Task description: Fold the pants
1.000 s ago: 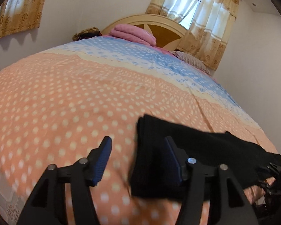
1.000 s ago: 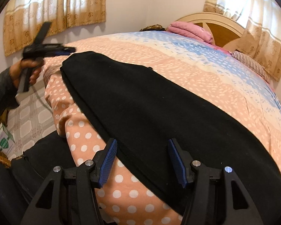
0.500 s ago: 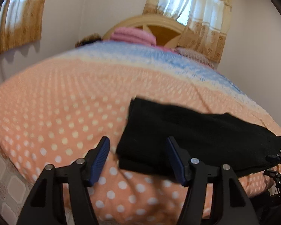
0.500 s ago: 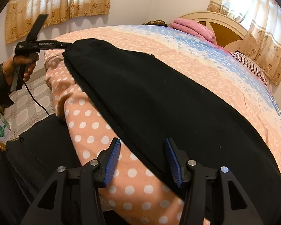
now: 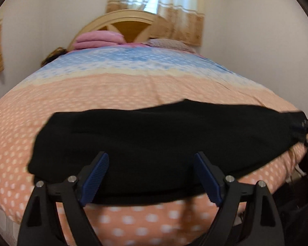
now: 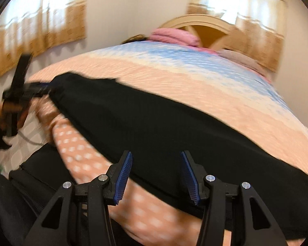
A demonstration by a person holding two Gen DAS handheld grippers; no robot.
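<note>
Pants [image 5: 154,139]: black, flat along bed [image 5: 133,90] edge.
Left gripper [image 5: 152,176]: jaws just widened, apart, gripping nothing.
Right gripper [image 6: 157,176]: jaws apart over the pants' edge.

I see matt black knit cloth pants [image 5: 154,135], soft cotton-looking polka-dot bedspread [image 5: 113,90], glossy pale wood headboard [image 5: 131,23], my grippers' matt black plastic w/ ribbed blue pads [image 5: 94,178], shiny metal screws [image 6: 209,178]
</note>
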